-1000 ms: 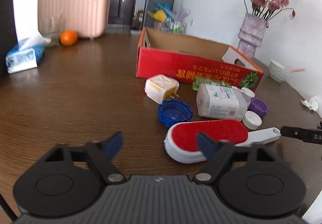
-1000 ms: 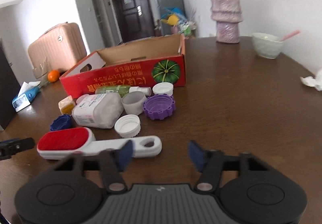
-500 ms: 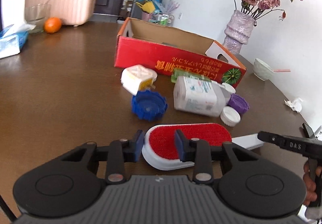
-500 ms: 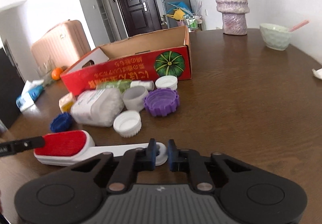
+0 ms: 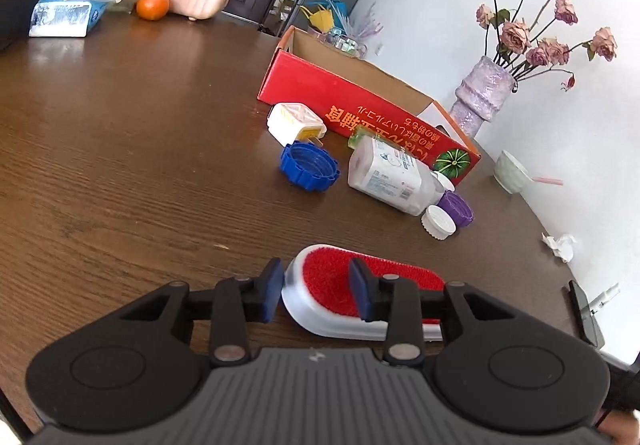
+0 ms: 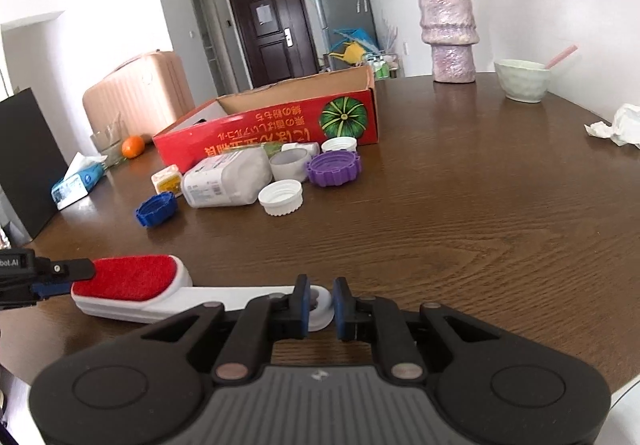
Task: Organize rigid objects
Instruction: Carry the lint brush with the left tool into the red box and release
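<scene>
On the counter, near edge:
Left hand-held gripper: pinching the lint brush at its red head.
Right hand-held gripper: pinching the brush's white handle ring.
Brush axis: flat, spanning between both, pad up.
Beyond: red box, bottle, caps.

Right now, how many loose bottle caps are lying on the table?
4: a blue cap at the left, a white cap nearest, a purple cap behind it, another white cap by the box. More may be hidden.
</scene>
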